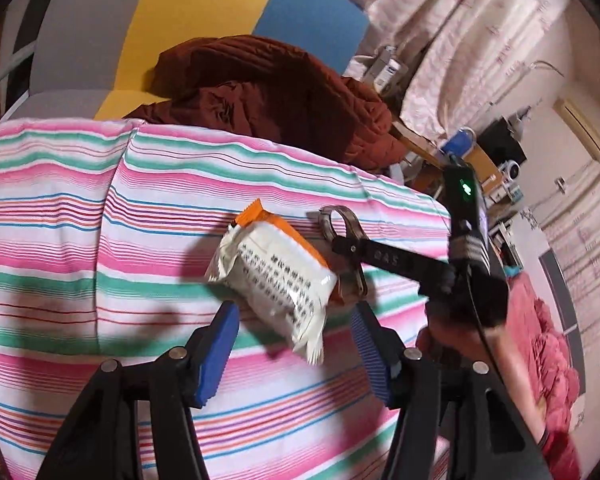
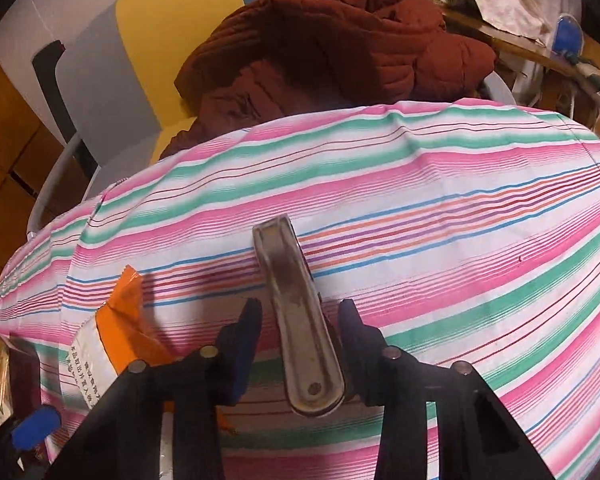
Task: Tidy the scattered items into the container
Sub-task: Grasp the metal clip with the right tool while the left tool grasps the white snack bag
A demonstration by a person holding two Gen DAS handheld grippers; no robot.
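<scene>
A white and orange snack packet (image 1: 272, 280) lies tilted on the striped cloth (image 1: 60, 208), between the blue pads of my left gripper (image 1: 296, 312). The pads stand open and clear of it. Just right of it is a metal nail clipper (image 1: 336, 220), with a black finger (image 1: 388, 260) of my right gripper across it. In the right wrist view the clipper (image 2: 296, 312) lies lengthwise between the jaws of my right gripper (image 2: 300, 304). The right pad is against it, while cloth shows between it and the left pad. The packet (image 2: 112, 328) is at lower left, near my left gripper's blue pad (image 2: 36, 428).
A maroon quilted jacket (image 1: 268, 92) is heaped behind the cloth against a grey, yellow and blue chair back (image 1: 204, 8). The cloth's right edge drops off beside a cluttered desk (image 1: 480, 160) and red bedding (image 1: 540, 340). A hand (image 1: 452, 340) holds the right gripper.
</scene>
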